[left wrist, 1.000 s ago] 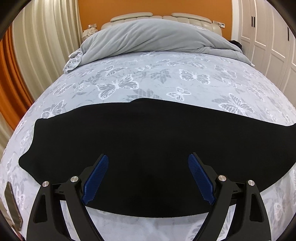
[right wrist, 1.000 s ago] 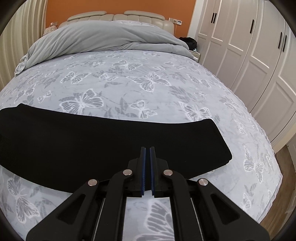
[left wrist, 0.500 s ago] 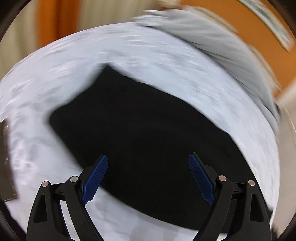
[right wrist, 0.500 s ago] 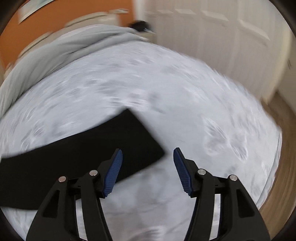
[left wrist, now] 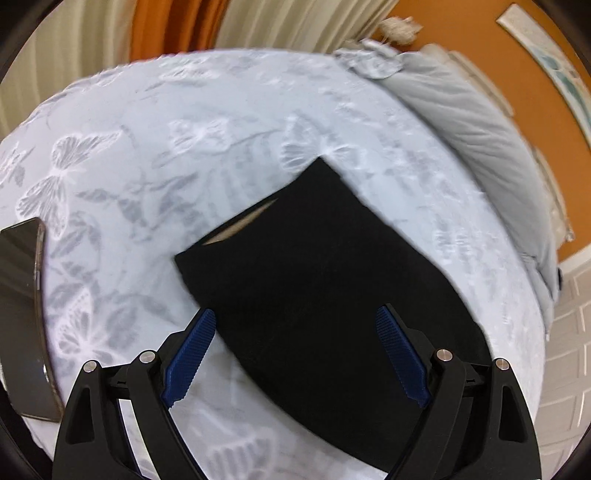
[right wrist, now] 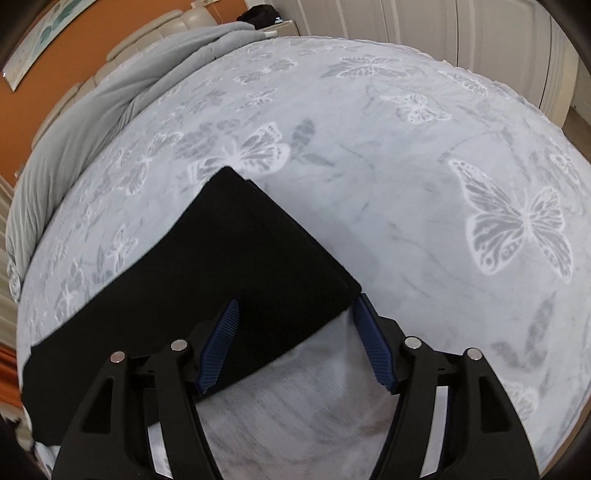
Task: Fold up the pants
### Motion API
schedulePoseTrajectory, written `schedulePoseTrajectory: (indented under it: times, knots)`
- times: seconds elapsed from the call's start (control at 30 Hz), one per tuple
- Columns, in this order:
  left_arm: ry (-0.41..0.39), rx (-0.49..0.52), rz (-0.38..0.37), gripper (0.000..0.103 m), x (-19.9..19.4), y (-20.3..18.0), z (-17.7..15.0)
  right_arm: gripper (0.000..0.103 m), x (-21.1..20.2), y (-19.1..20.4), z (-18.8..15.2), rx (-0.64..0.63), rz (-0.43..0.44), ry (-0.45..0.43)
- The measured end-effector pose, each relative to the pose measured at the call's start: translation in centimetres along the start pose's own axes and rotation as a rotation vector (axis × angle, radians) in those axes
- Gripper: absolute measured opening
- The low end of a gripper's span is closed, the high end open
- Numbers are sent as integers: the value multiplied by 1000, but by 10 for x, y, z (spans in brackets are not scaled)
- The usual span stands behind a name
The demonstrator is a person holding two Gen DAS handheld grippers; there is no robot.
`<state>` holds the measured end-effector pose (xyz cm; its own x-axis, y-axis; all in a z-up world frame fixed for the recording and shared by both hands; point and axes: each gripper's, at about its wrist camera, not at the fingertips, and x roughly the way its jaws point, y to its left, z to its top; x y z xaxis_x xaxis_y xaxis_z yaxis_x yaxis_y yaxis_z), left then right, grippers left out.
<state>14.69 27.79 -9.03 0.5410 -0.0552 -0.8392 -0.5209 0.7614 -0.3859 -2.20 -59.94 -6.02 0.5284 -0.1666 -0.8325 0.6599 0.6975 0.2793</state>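
Black pants, a flat matte length of fleece-like cloth folded lengthwise, lie on a bed covered in a pale grey plush spread with white and grey butterfly motifs.

Left wrist view: the waist end of the pants, a squared edge with a thin slit of tan lining showing, points toward the pleated cream and orange curtains beyond the bed. The left tool hangs above the pants near this end, its ribbed blue pads spread wide and gripping nothing. A dark, glossy phone lies on the bed off the waist end of the pants, seen only here.

Right wrist view: the opposite end, a clean rectangular hem of two stacked layers, shows only in this view. The right tool straddles the hem's near corner, jaws opening; one pad lies over the cloth, the other just off its edge, neither pressing. A bunched grey duvet lies beyond the pants against the padded headboard; white panelled wardrobe doors stand past the bed.
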Motion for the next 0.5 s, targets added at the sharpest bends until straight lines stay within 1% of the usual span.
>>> schedulePoseTrajectory:
  times: [0.13,0.17,0.23,0.27,0.33,0.37,0.4,0.43,0.47,0.5]
  knots:
    - [78,-135,-40,86,20,24,7,63,-1,-7,3,65,43,-28]
    - [85,-148,-46,86,22,25,7,63,-1,-8,4,86,59,-34]
    - [69,-147,-37,86,24,23,9,55,2,-8,5,99,84,-30]
    - [58,-125,-27,86,27,18,10,52,4,-6,5,94,80,-25]
    - [52,-86,10,88,37,10,12,52,6,-1,5,78,61,-30]
    - [39,-75,20,89,38,8,11,50,6,0,5,72,53,-33]
    - [32,-66,34,89,39,5,11,36,5,0,6,70,58,-33]
    - [29,-56,46,88,40,3,11,25,5,1,6,77,99,-30]
    - [12,-45,64,69,40,0,10,16,2,3,7,91,115,-36]
    - [-5,-29,89,56,38,-4,10,15,-2,9,7,82,105,-53]
